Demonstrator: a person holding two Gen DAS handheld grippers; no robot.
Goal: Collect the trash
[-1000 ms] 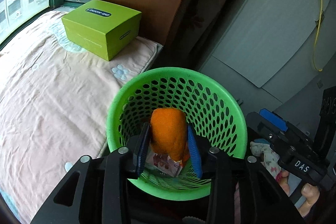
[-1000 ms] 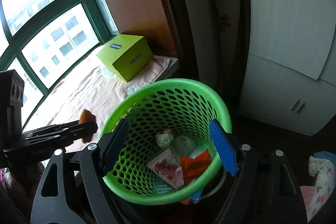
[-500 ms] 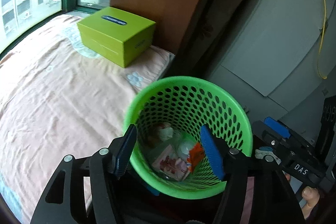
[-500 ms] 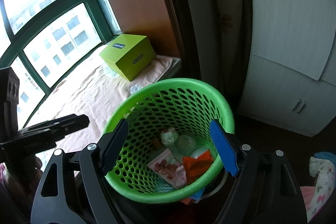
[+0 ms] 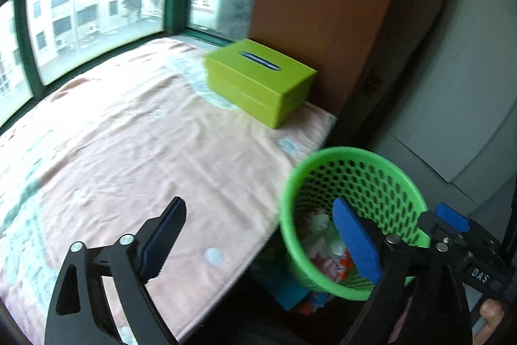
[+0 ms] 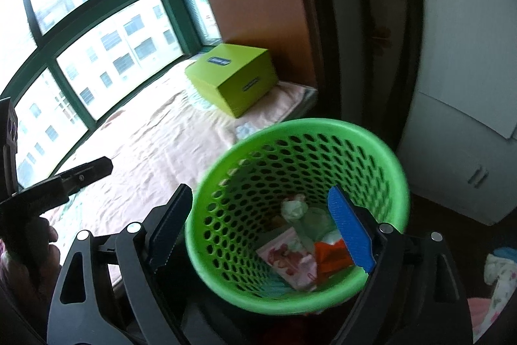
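A green perforated trash basket [image 6: 381,147] stands beside the bed; it also shows in the left wrist view [image 5: 404,180]. Inside it lie an orange wrapper [image 6: 329,256], a pink printed packet [image 6: 290,261] and crumpled white pieces [image 6: 294,207]. My right gripper [image 6: 258,228] is open and empty, its jaws spread on either side of the basket's rim. My left gripper [image 5: 261,236] is open and empty over the bed's edge, left of the basket; its finger shows in the right wrist view [image 6: 80,175].
A pink bedsheet [image 5: 129,144] covers the bed. A lime green box [image 5: 258,80] sits at its far corner, also seen in the right wrist view [image 6: 232,76]. Windows run along the left. A white cabinet [image 6: 458,151] stands to the right.
My left gripper let the orange piece go into the basket, opened wide and swung left over the bed. The right gripper stayed open around the basket.
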